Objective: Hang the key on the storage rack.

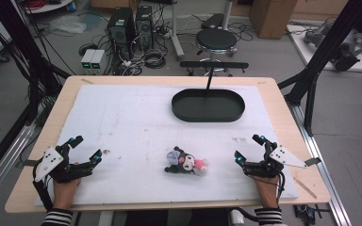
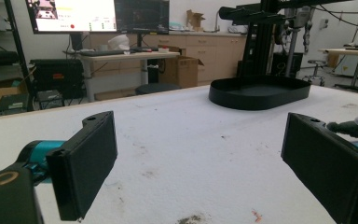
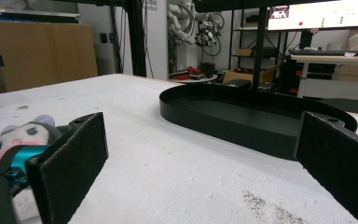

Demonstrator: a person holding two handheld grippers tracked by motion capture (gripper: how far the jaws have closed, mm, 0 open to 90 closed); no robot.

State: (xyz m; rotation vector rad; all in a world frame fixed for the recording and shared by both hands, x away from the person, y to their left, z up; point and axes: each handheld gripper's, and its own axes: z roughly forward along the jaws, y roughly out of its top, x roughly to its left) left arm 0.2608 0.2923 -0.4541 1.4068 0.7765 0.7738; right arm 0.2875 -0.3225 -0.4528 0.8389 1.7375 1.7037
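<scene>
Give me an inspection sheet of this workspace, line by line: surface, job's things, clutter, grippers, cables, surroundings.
Surface: white mat on a wooden table, some dark specks and stains.
Job's things: plush toy lying on the mat between the grippers; empty black oval tray at the far side.
Clutter: nothing seen on the mat.
Grippers: left gripper and right gripper both open, holding nothing, apart from the toy.
Cables: one trails from each gripper; tangled leads on the floor beyond.
Surroundings: stool, computer towers, cardboard box.

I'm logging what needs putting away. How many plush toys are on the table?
1. The plush toy lies on the white mat near the table's front edge, between the two grippers and in front of the black tray, which looks empty. Nothing seems hidden.
</scene>
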